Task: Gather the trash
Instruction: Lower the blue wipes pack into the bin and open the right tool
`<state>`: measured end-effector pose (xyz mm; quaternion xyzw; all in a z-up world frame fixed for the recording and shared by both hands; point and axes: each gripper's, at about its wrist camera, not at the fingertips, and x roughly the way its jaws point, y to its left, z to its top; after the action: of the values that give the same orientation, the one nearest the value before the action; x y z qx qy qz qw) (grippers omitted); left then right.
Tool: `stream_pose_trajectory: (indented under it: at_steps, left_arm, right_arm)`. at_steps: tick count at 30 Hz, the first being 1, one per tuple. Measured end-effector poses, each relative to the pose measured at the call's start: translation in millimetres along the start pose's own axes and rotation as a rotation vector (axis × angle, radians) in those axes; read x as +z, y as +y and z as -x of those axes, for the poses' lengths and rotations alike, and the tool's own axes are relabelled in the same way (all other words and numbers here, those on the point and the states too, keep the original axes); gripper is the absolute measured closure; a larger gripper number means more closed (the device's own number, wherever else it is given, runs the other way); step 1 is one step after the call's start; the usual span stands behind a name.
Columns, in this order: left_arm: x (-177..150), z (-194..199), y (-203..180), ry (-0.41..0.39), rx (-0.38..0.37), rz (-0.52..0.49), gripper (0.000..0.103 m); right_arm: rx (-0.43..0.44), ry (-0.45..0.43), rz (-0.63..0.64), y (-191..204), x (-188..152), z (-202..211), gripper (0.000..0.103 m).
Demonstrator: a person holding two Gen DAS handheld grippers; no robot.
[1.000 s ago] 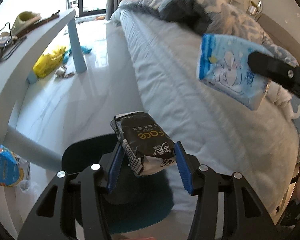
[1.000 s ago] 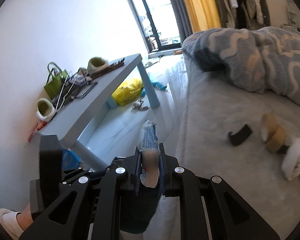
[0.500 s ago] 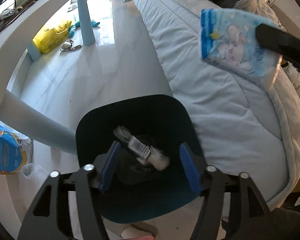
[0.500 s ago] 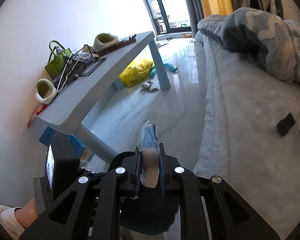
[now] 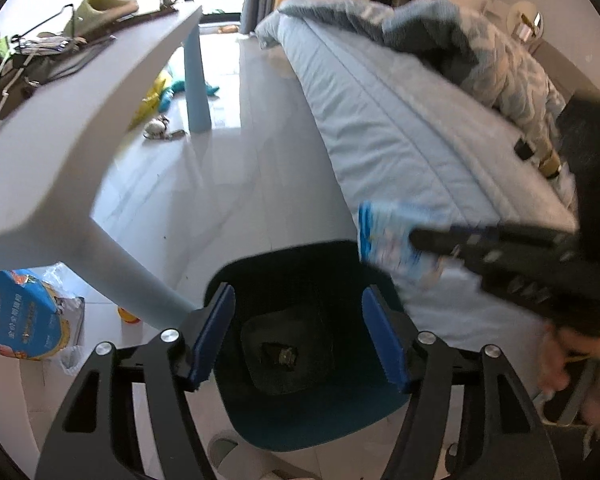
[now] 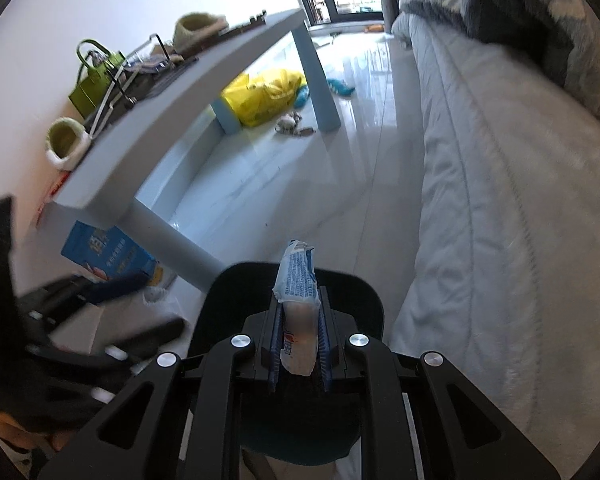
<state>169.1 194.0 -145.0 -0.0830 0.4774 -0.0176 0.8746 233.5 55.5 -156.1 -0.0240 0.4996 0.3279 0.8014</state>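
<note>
A dark teal trash bin (image 5: 312, 420) stands on the floor beside the bed, also in the right wrist view (image 6: 364, 300). My left gripper (image 5: 298, 340) is open and empty right above its mouth. The black tissue packet (image 5: 284, 354) lies at the bottom of the bin. My right gripper (image 6: 299, 344) is shut on a blue and white tissue pack (image 6: 298, 300) and holds it over the bin. In the left wrist view that pack (image 5: 392, 240) is blurred, at the bin's right rim.
A grey table (image 5: 80, 120) with clutter stands to the left, its leg (image 5: 132, 292) close to the bin. A blue carton (image 5: 16, 320) sits on the floor under it. The bed (image 5: 420, 140) runs along the right. A yellow bag (image 6: 268, 92) lies on the floor farther off.
My left gripper let go of the black packet, which dropped into the bin. My right gripper came down with the blue pack to the bin's rim.
</note>
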Motion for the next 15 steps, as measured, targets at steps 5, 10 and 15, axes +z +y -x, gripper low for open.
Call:
stream_pose_trajectory:
  at_steps: [5, 10, 15]
  left_arm:
    - [9, 19, 8, -0.068, -0.003, 0.023, 0.043]
    - [17, 32, 8, -0.114, -0.024, 0.051, 0.050]
    - [28, 46, 3, -0.160, -0.027, 0.056, 0.052]
  right_arm:
    - [0.002, 0.054, -0.011, 1, -7, -20, 0.087]
    - [0.009, 0.085, 0.012, 12, -11, -30, 0.087]
    - [0.014, 0.121, 0.033, 18, -16, -40, 0.087]
